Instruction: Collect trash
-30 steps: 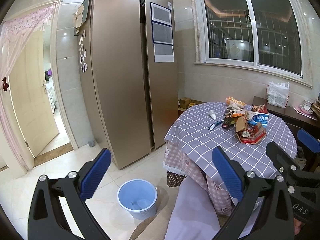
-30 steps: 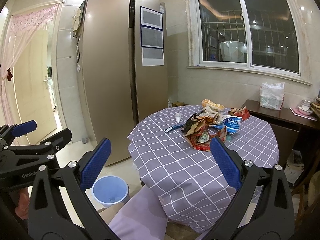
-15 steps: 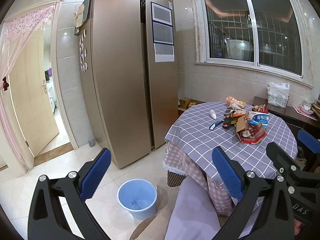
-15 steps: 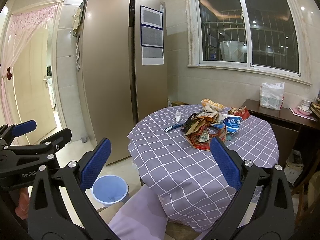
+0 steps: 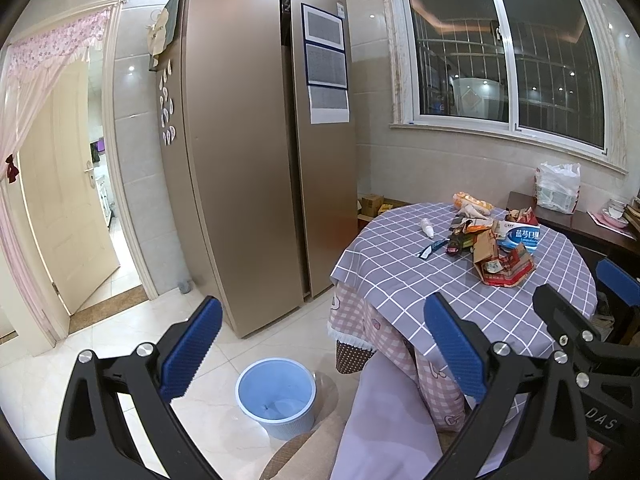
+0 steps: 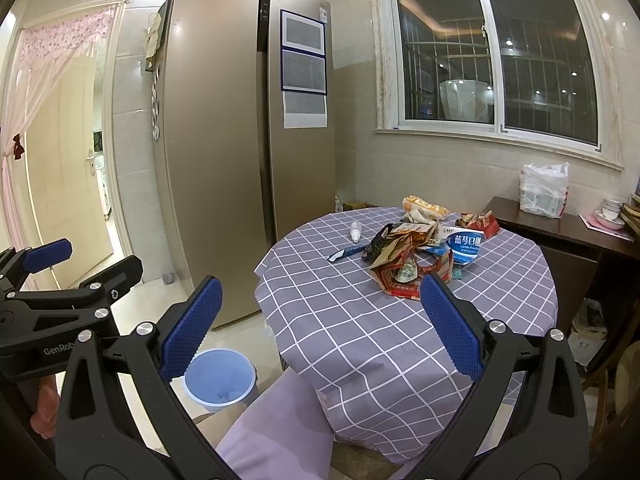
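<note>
A pile of trash (image 5: 492, 248) lies on the far part of a round table (image 5: 400, 280) with a purple checked cloth: wrappers, a torn red box (image 6: 404, 280), a blue-and-white packet (image 6: 466, 245) and a small white bottle (image 6: 355, 231). A light blue bin (image 5: 276, 394) stands on the floor left of the table, also seen in the right wrist view (image 6: 220, 376). My left gripper (image 5: 324, 354) is open and holds nothing, above the bin. My right gripper (image 6: 320, 328) is open too, short of the table's near edge (image 6: 340, 320).
A tall gold fridge (image 5: 248, 160) stands behind the bin. An open doorway (image 5: 68, 200) is at the left. A dark side table (image 5: 580, 224) with a white plastic bag (image 5: 558, 188) sits right of the round table. A purple cushion (image 5: 392, 420) lies just below the grippers.
</note>
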{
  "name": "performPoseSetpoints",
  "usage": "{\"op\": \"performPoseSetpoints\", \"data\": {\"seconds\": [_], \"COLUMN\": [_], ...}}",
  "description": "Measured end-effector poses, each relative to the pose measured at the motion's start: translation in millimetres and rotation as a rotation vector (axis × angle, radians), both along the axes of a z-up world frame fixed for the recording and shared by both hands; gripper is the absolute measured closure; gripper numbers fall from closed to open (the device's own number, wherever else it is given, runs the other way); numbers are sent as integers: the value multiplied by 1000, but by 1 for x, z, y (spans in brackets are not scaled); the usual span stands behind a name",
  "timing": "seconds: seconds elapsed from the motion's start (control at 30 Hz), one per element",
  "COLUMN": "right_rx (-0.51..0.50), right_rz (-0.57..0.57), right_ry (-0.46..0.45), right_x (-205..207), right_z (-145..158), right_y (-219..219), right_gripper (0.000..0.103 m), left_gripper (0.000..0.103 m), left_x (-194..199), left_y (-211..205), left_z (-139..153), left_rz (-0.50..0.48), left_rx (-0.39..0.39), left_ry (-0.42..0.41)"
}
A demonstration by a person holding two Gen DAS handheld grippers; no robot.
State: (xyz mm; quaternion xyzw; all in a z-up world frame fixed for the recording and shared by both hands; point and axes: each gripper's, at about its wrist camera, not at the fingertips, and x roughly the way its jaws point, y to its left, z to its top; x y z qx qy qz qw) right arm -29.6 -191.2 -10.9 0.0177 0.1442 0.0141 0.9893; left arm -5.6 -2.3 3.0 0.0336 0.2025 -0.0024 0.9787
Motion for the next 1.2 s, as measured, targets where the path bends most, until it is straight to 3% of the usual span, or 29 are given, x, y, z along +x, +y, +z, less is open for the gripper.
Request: {"op": "performPoseSetpoints", "data": {"seconds": [0.73,1.2], "right_rx": [10,7], "right_rz": [-29,-168], "right_ry": [85,198], "right_x": [22,54], "right_z": [-18,-47], "right_y": [-10,-44], "right_gripper": [6,6], "left_gripper": [4,4], "left_x": [27,87], "left_y": [-13,-54], "left_z": [-23,-60], "left_rz": [-31,-159], "left_rx": [2,11], "left_ry": [82,216]}}
